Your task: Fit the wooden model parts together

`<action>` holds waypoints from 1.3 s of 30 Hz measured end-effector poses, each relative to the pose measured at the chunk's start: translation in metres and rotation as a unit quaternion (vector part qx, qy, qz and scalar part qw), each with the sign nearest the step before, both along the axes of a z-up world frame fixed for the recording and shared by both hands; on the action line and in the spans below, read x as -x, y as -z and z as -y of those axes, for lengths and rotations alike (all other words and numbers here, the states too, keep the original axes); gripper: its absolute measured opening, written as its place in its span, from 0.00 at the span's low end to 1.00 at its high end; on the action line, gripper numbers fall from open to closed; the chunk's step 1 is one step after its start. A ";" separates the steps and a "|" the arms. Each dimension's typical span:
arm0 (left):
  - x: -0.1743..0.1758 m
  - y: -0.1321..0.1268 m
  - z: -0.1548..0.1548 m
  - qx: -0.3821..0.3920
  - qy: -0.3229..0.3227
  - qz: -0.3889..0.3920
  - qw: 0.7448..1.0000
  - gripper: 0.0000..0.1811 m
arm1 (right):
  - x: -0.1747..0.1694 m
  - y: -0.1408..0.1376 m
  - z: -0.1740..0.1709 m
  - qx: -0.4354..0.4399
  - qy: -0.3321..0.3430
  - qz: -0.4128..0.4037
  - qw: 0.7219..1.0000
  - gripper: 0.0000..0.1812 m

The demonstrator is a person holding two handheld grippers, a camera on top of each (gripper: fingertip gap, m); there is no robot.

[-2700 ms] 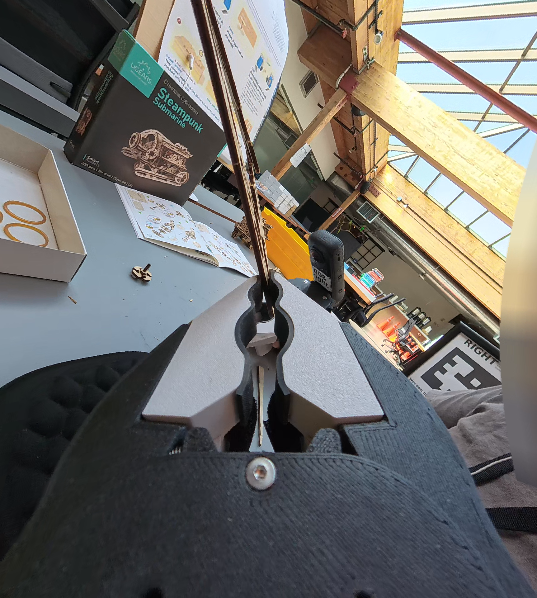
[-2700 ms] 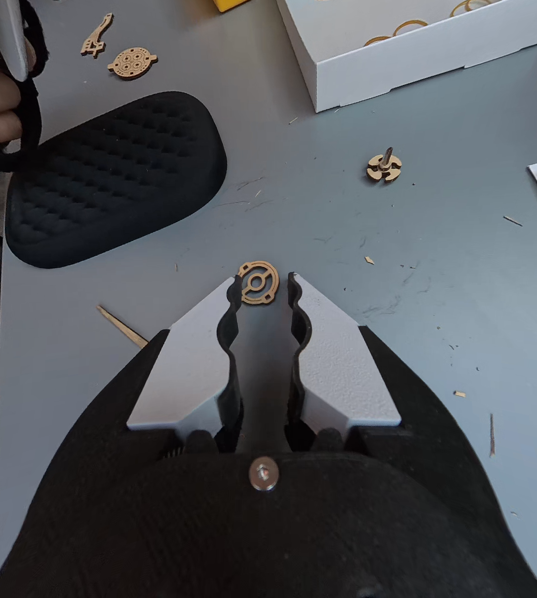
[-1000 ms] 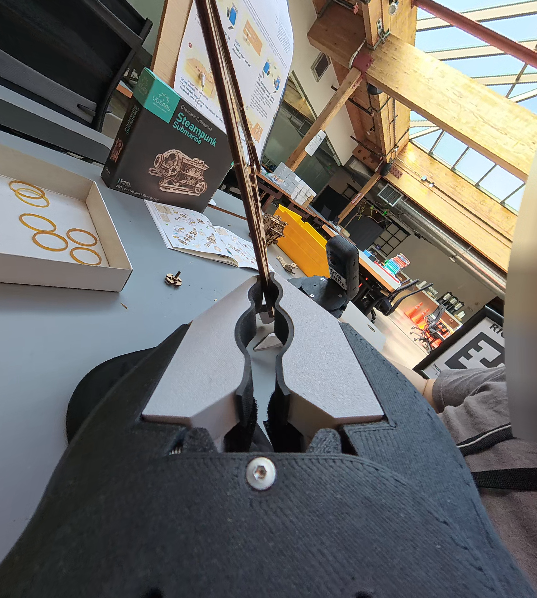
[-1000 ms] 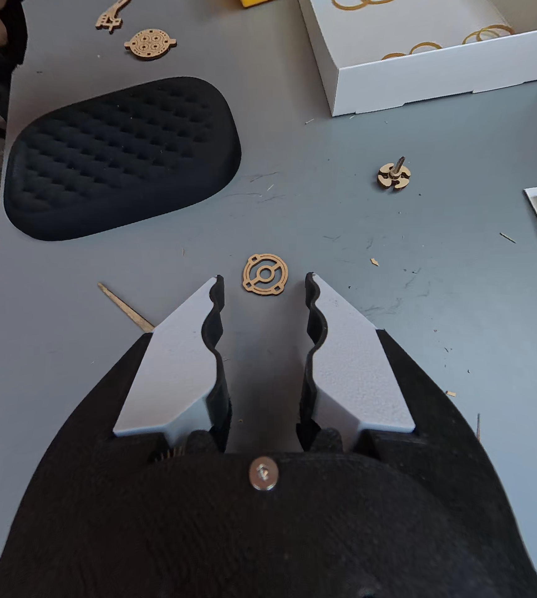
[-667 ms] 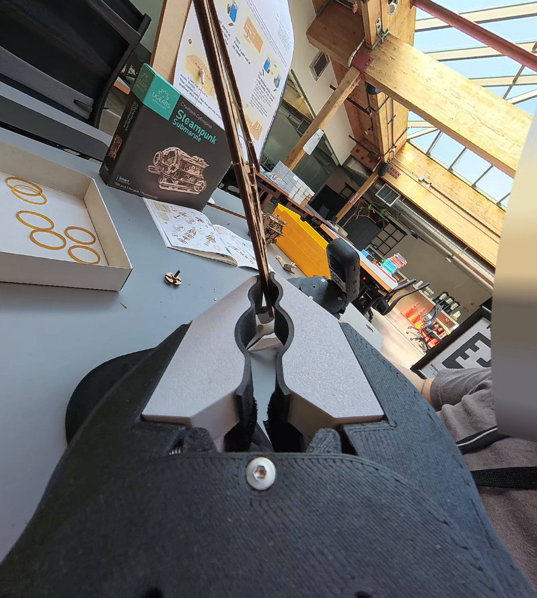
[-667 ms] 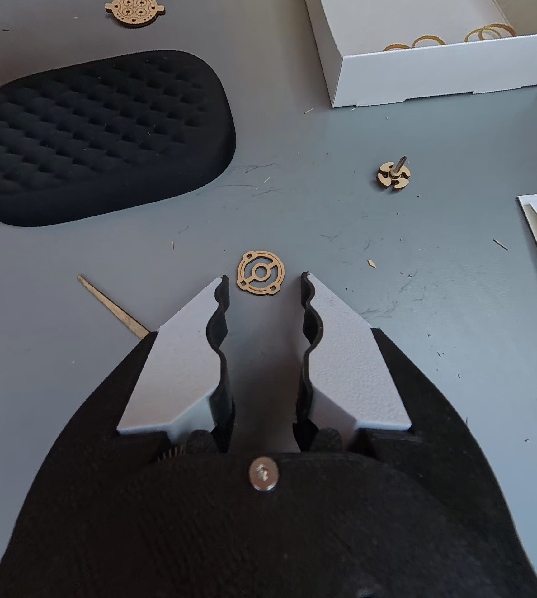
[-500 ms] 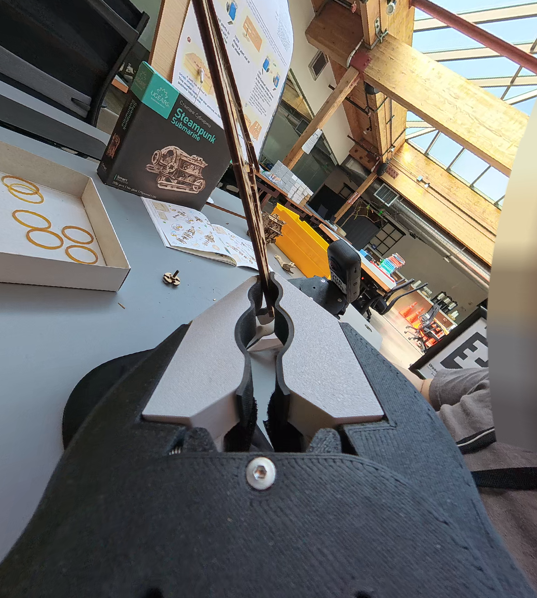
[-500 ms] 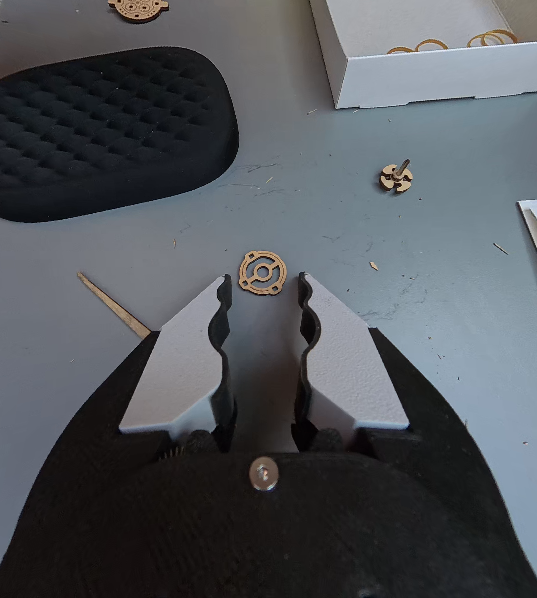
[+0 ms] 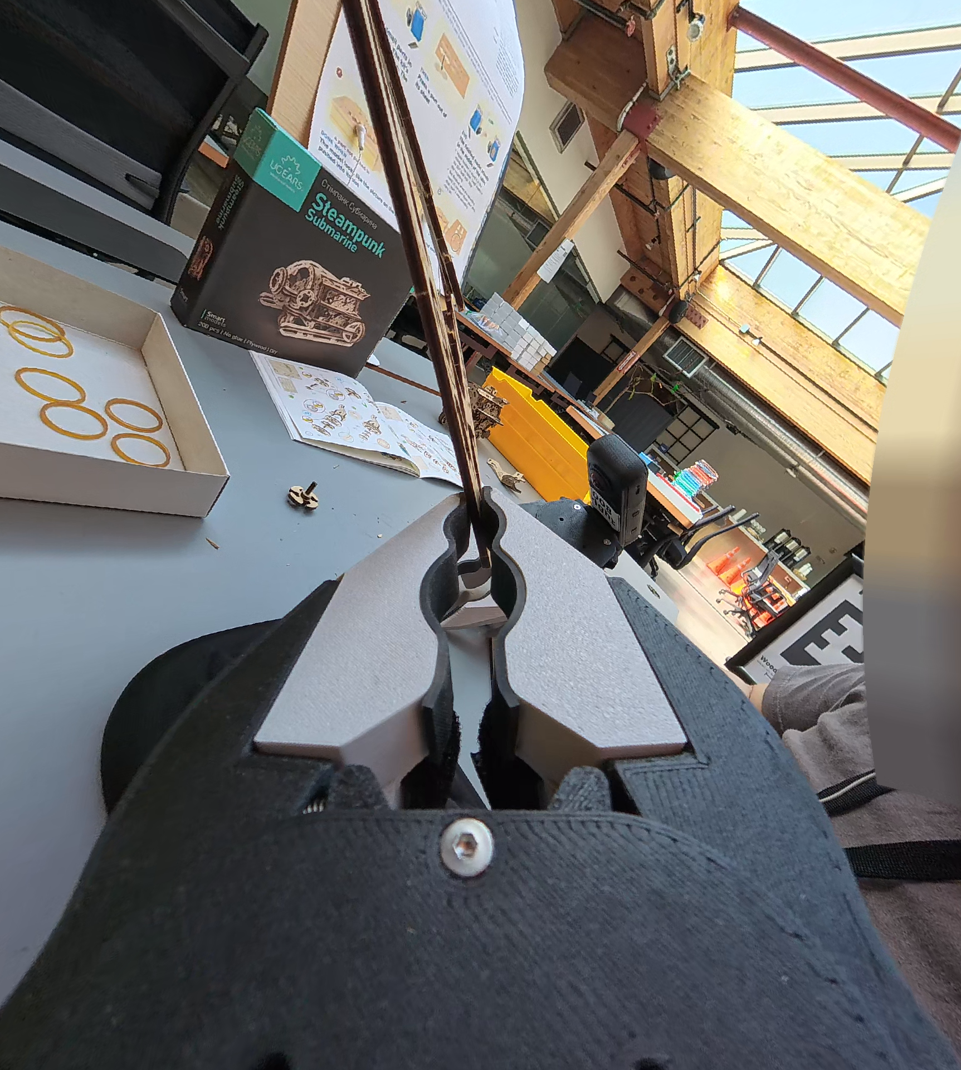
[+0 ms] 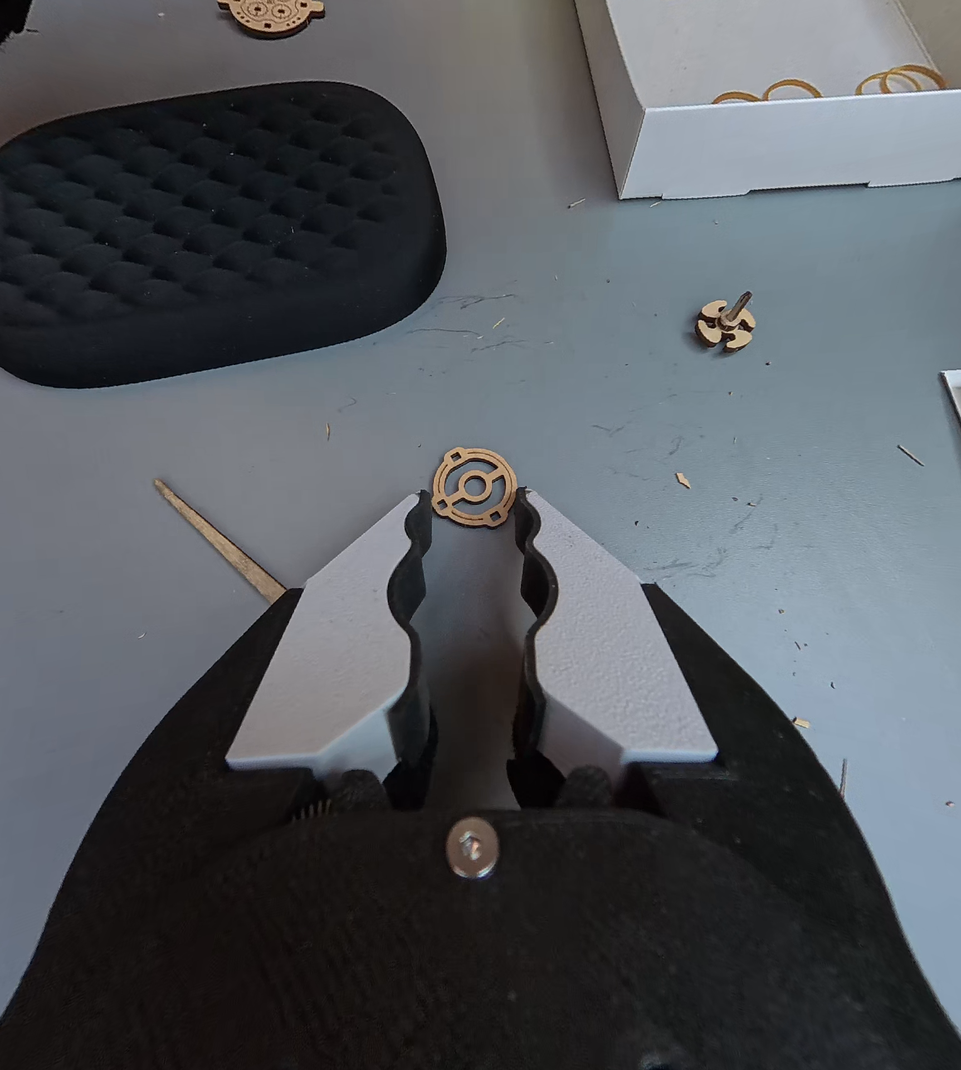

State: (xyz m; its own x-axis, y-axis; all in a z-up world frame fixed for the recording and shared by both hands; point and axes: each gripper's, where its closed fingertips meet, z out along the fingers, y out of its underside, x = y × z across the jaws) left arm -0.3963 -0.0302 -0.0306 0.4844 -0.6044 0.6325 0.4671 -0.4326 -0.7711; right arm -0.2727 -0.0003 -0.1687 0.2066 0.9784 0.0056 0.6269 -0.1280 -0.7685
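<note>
My left gripper [image 9: 473, 505] is shut on a thin wooden parts sheet [image 9: 420, 260], seen edge-on and standing up and to the left out of the fingertips. My right gripper [image 10: 472, 497] is open and low over the grey table. A flat round wooden ring part [image 10: 474, 487] lies on the table with its near half between the two fingertips. A small wooden propeller-shaped part with a peg [image 10: 725, 327] lies farther off to the right; it also shows in the left wrist view [image 9: 302, 496].
A black dimpled pad [image 10: 200, 231] lies at far left. A white box with rubber bands [image 10: 813, 139] stands at far right. A thin wooden stick [image 10: 217, 538] lies left of my right gripper. A booklet [image 9: 350, 417], the kit box [image 9: 292, 278] and a yellow bin [image 9: 536, 446] stand beyond. Some 20 centimetres of space lies between my two pairs of fingers.
My right gripper has moved forward until its tips flank the ring part, and its jaws have narrowed. My left gripper still holds the sheet and has barely shifted.
</note>
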 end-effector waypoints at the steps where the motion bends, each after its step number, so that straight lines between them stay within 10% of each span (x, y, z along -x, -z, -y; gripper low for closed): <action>1: 0.000 0.000 0.000 0.000 -0.001 0.000 1.000 0.00 | 0.000 0.000 0.000 -0.002 0.000 0.000 1.000 0.15; 20: 0.002 0.001 0.003 0.001 -0.001 0.005 1.000 0.00 | 0.040 -0.002 -0.051 0.021 0.058 0.000 0.998 0.17; 28: -0.012 0.009 0.012 0.009 0.037 0.002 0.999 0.01 | 0.005 -0.077 -0.025 0.018 0.051 -0.165 0.985 0.20; 39: -0.057 0.007 0.033 0.008 0.148 -0.013 0.989 0.01 | -0.022 -0.151 -0.017 0.237 0.002 -0.406 0.883 0.26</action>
